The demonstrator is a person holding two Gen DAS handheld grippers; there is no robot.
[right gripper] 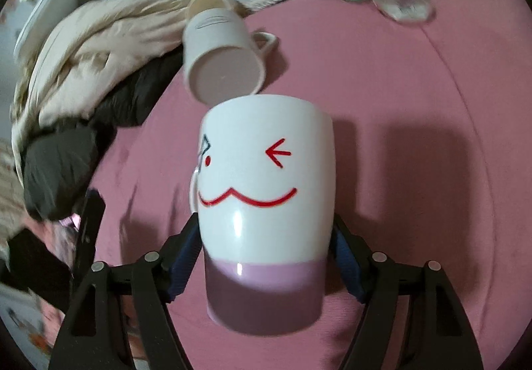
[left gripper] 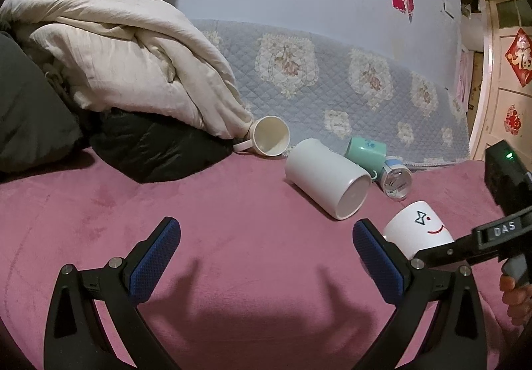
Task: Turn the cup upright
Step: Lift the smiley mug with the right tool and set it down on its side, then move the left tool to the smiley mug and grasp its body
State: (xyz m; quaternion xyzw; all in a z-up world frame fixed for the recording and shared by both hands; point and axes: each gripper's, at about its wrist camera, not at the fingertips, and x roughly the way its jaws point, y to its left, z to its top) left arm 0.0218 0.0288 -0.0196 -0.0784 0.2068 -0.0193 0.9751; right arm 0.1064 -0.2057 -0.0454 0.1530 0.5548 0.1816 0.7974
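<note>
My right gripper (right gripper: 264,257) is shut on a white cup with a red smiley face (right gripper: 266,203), its blue pads pressing both sides near the purple band, holding it above the pink bedspread (right gripper: 415,137). The same cup (left gripper: 417,230) shows in the left wrist view at the right, held by the right gripper's black arm (left gripper: 492,237). My left gripper (left gripper: 266,250) is open and empty, low over the bedspread. A large plain white mug (left gripper: 327,178) lies on its side ahead of it, also seen in the right wrist view (right gripper: 222,60).
A cream mug (left gripper: 269,137), a green mug (left gripper: 365,150) and a clear glass (left gripper: 395,182) lie on their sides near the quilted blue cover (left gripper: 332,70). Piled cream bedding (left gripper: 116,54) and a black garment (left gripper: 156,147) sit at the left.
</note>
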